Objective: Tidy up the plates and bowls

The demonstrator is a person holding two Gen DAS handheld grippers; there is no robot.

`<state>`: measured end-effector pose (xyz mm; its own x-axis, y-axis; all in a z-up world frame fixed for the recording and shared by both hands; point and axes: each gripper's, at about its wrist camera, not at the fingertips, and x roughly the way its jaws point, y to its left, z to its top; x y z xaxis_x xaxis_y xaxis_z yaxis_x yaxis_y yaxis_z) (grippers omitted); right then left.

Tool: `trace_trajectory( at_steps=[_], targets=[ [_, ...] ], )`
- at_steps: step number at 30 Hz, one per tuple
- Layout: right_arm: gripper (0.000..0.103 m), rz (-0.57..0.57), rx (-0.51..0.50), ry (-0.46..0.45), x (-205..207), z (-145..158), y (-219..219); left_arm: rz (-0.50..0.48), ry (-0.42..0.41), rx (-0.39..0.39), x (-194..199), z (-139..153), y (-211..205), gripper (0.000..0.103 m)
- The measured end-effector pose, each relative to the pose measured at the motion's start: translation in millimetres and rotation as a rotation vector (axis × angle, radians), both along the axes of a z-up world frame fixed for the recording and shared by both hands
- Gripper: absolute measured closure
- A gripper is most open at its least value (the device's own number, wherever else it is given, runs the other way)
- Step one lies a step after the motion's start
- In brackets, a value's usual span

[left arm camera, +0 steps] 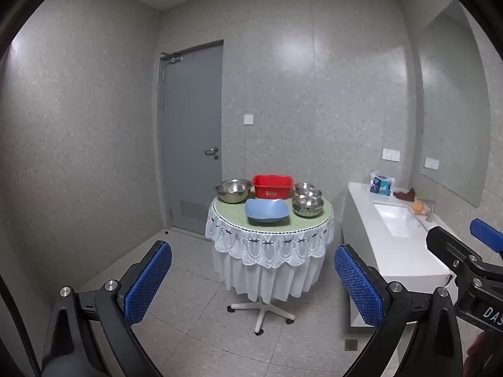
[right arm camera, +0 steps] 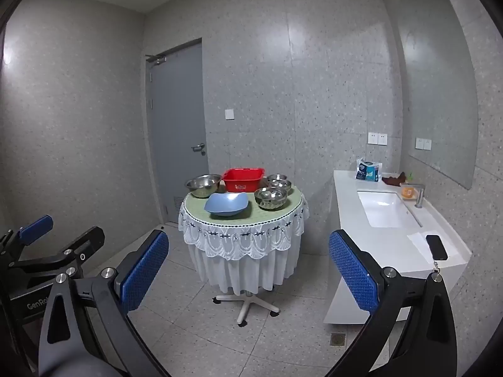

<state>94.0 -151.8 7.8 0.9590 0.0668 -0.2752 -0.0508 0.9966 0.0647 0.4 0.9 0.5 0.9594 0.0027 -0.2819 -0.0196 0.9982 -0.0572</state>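
Observation:
A small round table (left arm camera: 325, 212) (right arm camera: 297, 201) with a green top and white lace cloth stands well ahead of both grippers. On it are a blue square plate (left arm camera: 266, 210) (right arm camera: 227, 204) at the front, a red plastic basin (left arm camera: 272, 186) (right arm camera: 242, 179) behind it, a large steel bowl (left arm camera: 233, 190) (right arm camera: 203, 185) at the left, and three smaller steel bowls (left arm camera: 307, 204) (right arm camera: 271, 198) in a row at the right. My left gripper (left arm camera: 253, 282) is open and empty. My right gripper (right arm camera: 249, 278) is open and empty. Both are held far short of the table.
A white counter with a sink (left arm camera: 396, 220) (right arm camera: 385, 212) runs along the right wall, with a tissue pack (right arm camera: 367, 171), a cloth, a tap, and a phone (right arm camera: 437, 246) on paper. A grey door (left arm camera: 191, 144) is behind the table. A floor drain (right arm camera: 338, 339) lies by the counter.

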Motion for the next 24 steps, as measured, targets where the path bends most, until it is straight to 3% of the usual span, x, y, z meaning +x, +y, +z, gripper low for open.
trace_trajectory(
  at_steps=[1,12,24],
  targets=[
    [0.0,-0.001,-0.003,0.007,0.1,0.0,0.2,-0.004,-0.016,0.035,-1.0,0.2,-2.0,0.001],
    [0.0,-0.024,-0.001,-0.005,-6.5,4.7,14.6,-0.014,-0.055,0.064,-36.7,21.4,3.5,0.001],
    [0.0,-0.009,0.02,0.021,-6.8,7.6,4.2,-0.023,-0.018,0.073,-20.7,19.3,4.3,0.001]
  ],
)
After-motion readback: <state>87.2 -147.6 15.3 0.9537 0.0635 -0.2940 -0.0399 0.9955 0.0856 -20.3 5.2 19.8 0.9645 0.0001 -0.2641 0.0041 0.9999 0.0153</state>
